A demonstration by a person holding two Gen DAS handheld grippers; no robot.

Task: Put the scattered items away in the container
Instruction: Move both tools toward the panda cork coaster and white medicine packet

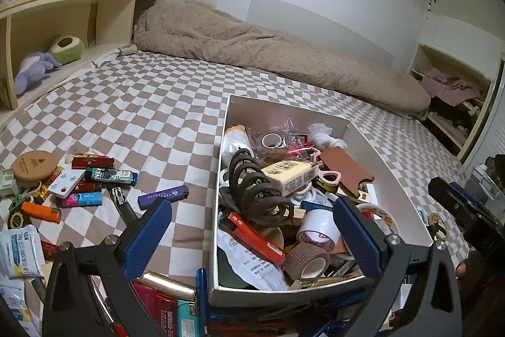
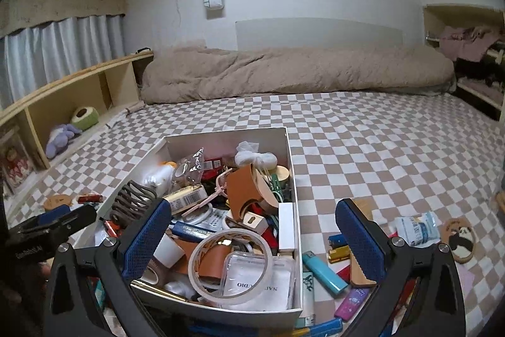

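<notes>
box: white box [image 2: 292, 220] on the checked bedsheet [image 2: 363, 147], already heaped with odds and ends; it is the landmark for the lines below
left claw: left gripper [image 1: 252, 237] spread wide, nothing between the fingers, hanging over the box's near-left corner
right claw: right gripper [image 2: 254, 237] also spread wide and empty, over the box's near end, its right finger out past the box's right wall
loose, left of box: purple lighter [image 1: 163, 195], just beside the left wall, long axis roughly crosswise to that wall; further left a cluster with an orange lighter [image 1: 41, 211] and a round cork lid [image 1: 34, 165]
loose, right of box: light-blue lighter [image 2: 325, 273], just beside the near-right corner, long axis slanting away from the box; batteries [image 2: 339, 248] beside it
nearer hand: likely the right for the blue lighter, which lies low and right of its claw centre; the left for the purple one
next move: judged to need a turn so the fingers close across a lighter's narrow width
</notes>
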